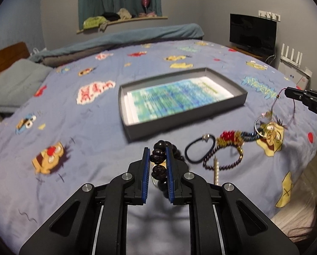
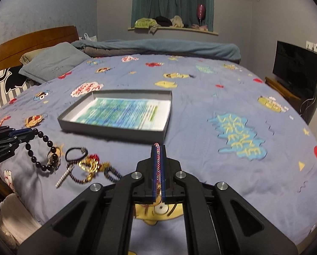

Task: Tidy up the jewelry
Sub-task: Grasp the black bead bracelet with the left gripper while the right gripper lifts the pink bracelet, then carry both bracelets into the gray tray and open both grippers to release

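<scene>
My left gripper [image 1: 157, 153] is shut on a dark beaded bracelet [image 1: 158, 159], lifted above the bedspread; it also shows in the right wrist view [image 2: 41, 150] hanging from the left gripper [image 2: 30, 132]. My right gripper [image 2: 157, 148] is shut on a thin pink braided cord bracelet [image 2: 157, 165]; in the left wrist view the right gripper [image 1: 286, 92] holds that cord [image 1: 275, 104] hanging over the bed. A grey shallow box [image 1: 233, 104] with a printed sheet inside lies ahead, also in the right wrist view [image 2: 116, 130].
On the bedspread lie a black hair tie [image 1: 199, 149], a purple bead bracelet [image 1: 222, 165], a gold and red tinsel piece [image 1: 230, 138], a ring [image 1: 260, 127] and a pale stick [image 1: 216, 173]. Pillows [image 2: 52, 63] lie far left. A TV [image 2: 294, 70] stands at right.
</scene>
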Tool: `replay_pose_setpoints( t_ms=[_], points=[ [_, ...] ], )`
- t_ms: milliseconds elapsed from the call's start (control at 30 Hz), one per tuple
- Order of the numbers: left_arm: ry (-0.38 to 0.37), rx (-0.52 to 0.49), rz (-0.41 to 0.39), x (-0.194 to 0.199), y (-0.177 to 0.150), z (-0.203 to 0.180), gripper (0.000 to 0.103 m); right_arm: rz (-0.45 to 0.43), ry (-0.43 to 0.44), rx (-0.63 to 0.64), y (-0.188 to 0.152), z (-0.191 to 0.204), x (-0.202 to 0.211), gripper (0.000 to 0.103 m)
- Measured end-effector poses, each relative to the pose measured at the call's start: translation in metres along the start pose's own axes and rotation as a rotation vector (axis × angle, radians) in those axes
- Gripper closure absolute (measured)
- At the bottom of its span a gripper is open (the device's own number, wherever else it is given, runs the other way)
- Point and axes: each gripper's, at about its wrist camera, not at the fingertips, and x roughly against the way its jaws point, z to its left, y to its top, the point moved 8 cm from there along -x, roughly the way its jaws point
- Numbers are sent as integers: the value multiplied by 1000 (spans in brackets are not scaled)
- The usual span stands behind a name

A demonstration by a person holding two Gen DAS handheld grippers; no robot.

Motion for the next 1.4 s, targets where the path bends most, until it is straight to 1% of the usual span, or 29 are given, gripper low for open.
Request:
replay_pose_setpoints(
  t_ms=[233, 367, 467, 600, 767, 967, 1067, 1200, 1267, 1333, 1400],
  points=[
    [16, -5, -55, 13, 25, 11, 88, -37, -23, 14, 22, -6, 3, 101],
    [5, 13, -55, 9, 39, 19, 88, -57, -30, 41, 38, -5, -1, 101],
    [15, 0, -64, 5, 50, 22, 88, -70, -36, 69, 54, -1, -11, 101],
    [30, -22, -64, -11, 75, 29, 88, -85, -39, 86, 76, 4, -27, 101],
    [70, -44, -65, -36, 108, 39, 88, -99, -29, 85, 110, 10, -55, 101],
    [69, -37, -43, -75, 141, 47, 88, -104, -44, 95, 145, 20, -99, 101],
    [55, -46, -34, -94, 152, 44, 88, -96, -43, 87, 151, 24, -117, 101],
    [57, -81, -31, -114, 161, 35, 88, -78, -35, 73, 152, 30, -143, 101],
    [41, -70, -25, -123, 164, 34, 88, -55, -26, 58, 149, 32, -157, 101],
    [9, -50, -15, -134, 165, 33, 88, -35, -20, 48, 145, 32, -171, 101],
    [11, -54, 6, -148, 162, 32, 88, -9, -22, 44, 139, 32, -185, 101]
  ],
)
